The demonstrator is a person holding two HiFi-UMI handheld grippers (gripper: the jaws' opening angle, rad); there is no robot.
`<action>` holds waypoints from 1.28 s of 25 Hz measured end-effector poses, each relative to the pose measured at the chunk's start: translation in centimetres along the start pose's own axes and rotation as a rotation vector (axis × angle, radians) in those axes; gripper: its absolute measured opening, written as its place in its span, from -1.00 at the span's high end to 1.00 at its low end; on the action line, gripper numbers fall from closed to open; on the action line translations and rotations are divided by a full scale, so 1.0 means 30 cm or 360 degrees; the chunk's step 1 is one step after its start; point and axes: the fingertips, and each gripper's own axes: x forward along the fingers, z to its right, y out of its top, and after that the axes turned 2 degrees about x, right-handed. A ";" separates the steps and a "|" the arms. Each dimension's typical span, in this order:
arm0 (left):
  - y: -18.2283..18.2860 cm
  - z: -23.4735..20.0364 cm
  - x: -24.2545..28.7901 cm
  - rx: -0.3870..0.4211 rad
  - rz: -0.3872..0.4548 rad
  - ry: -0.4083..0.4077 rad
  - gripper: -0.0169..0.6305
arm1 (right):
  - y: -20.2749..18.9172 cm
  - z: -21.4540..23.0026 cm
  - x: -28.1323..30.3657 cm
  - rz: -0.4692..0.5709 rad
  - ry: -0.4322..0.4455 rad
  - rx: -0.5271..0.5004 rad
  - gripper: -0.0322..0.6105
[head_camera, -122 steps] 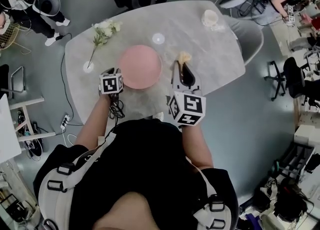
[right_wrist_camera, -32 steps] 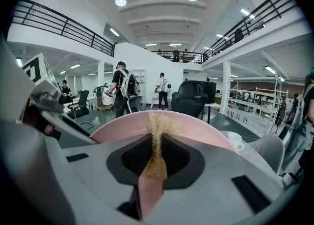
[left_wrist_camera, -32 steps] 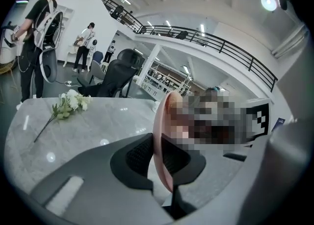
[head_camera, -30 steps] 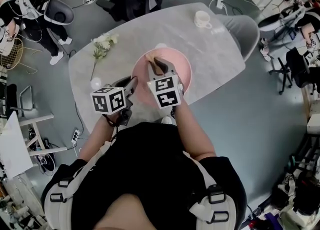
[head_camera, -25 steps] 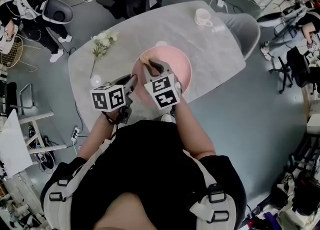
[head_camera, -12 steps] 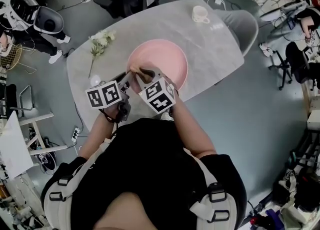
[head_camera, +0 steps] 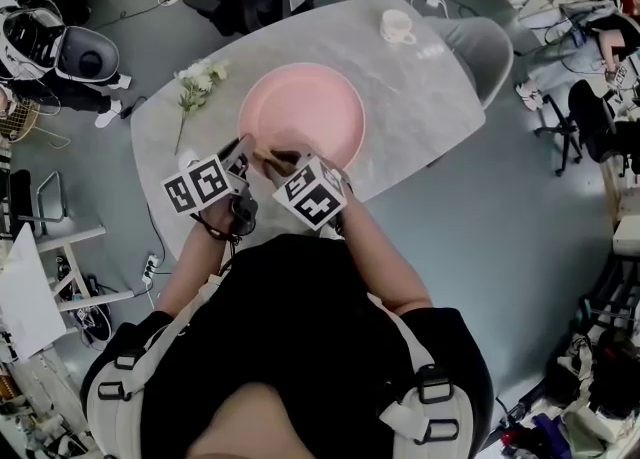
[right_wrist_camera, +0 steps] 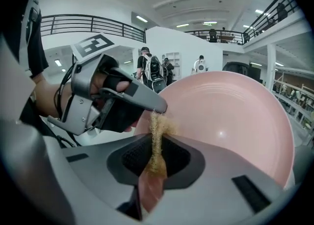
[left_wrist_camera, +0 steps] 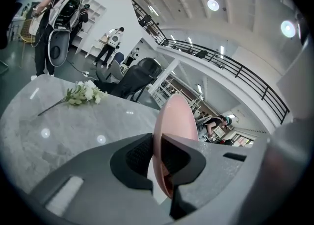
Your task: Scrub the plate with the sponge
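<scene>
Left gripper [left_wrist_camera: 156, 156] is clamped tight on the plate's [left_wrist_camera: 174, 116] rim, holding it tipped up above the tabletop [head_camera: 420, 97], toward its near edge. Right gripper [right_wrist_camera: 157, 157] pinches the thin tan sponge [right_wrist_camera: 158, 130], and its frayed tip looks pressed to the plate's face, right beside the left gripper's jaw tip. Grip and contact are made, so scrubbing seems under way at that near-left rim. No suds or dirt show, so I can't judge what's clean; most of the face looks left to cover.
</scene>
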 end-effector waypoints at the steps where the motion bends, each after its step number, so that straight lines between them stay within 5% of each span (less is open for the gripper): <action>1: 0.004 -0.004 0.003 -0.0006 0.0004 -0.0003 0.84 | -0.006 -0.005 0.003 -0.0011 0.0027 0.0001 0.74; 11: 0.027 -0.028 -0.012 -0.0036 0.0038 0.0019 0.83 | -0.111 0.057 -0.030 -0.0211 -0.0039 0.0143 0.74; 20: 0.036 -0.034 -0.013 0.0026 0.0018 0.0023 0.83 | -0.169 0.227 -0.098 -0.0323 -0.0376 0.0095 0.74; 32: 0.029 0.019 -0.018 0.0112 -0.0023 -0.0100 0.83 | -0.107 0.481 -0.223 -0.0212 -0.0865 0.0057 0.74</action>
